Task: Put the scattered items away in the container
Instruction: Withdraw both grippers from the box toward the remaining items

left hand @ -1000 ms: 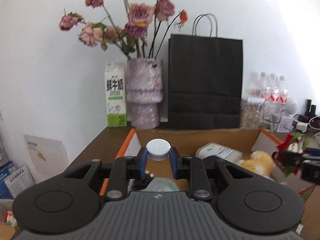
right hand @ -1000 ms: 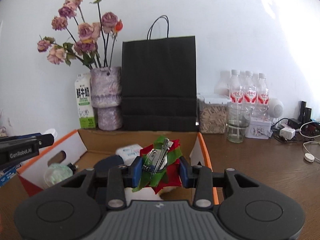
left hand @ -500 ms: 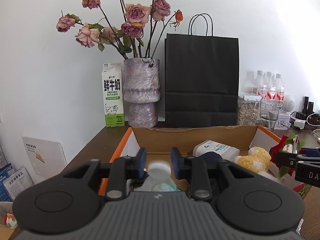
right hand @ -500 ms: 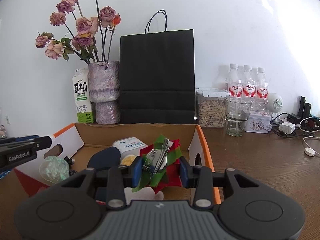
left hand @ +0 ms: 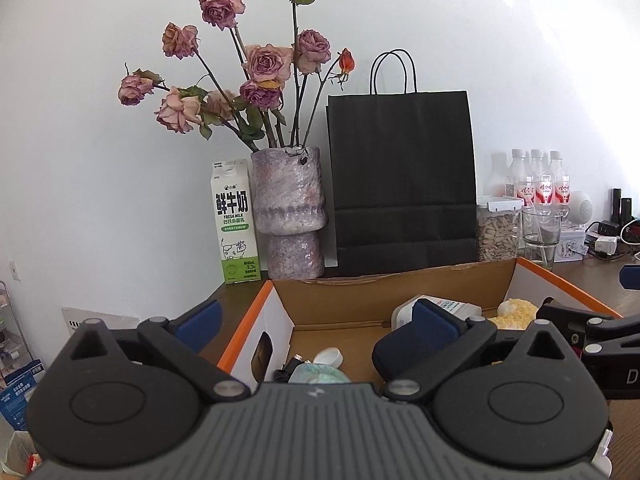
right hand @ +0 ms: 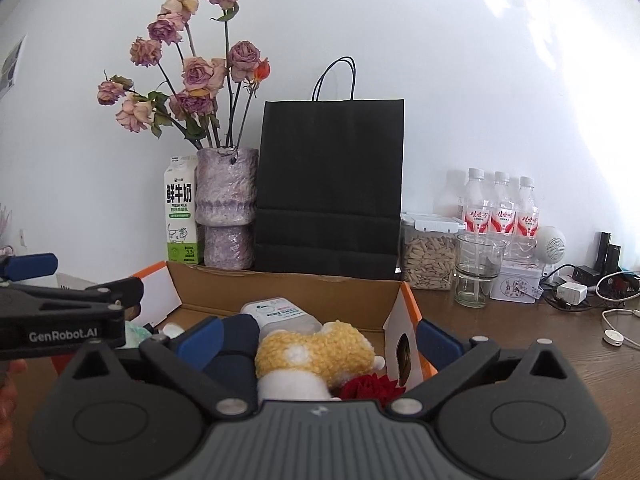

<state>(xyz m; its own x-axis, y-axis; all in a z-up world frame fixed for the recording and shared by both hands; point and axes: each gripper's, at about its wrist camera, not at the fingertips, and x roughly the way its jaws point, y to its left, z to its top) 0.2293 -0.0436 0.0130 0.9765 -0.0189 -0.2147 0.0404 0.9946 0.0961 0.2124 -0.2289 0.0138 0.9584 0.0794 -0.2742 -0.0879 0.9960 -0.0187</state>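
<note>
Both of our tools now stand wide and hold nothing. A second ago the left tool [left hand: 316, 322] gripped a white-capped bottle [left hand: 320, 366] and the right tool [right hand: 318, 336] pinched a red and green bow [right hand: 370, 386]. Both items now lie in the cardboard box [left hand: 400, 284], just below and ahead of the tool that let each go. We judge that two more scattered items are put away, and both tools are free to fetch the next.

The left wrist view shows the bottle lying straight ahead of the left tool, beside a dark blue item [left hand: 394, 354]. A white pack [left hand: 444, 306] and a yellow plush [left hand: 514, 312] sit further to that tool's right. The bow does not show here.

The right wrist view shows the bow just under the right tool's near edge, touching the yellow plush [right hand: 316, 350]. It also shows the table [right hand: 520, 328] to the right of the tool, with cables [right hand: 618, 320] and a glass [right hand: 478, 268]. Only a white bit, perhaps the bottle's cap, peeks out behind the left tool [right hand: 70, 300] at the left edge.
</note>
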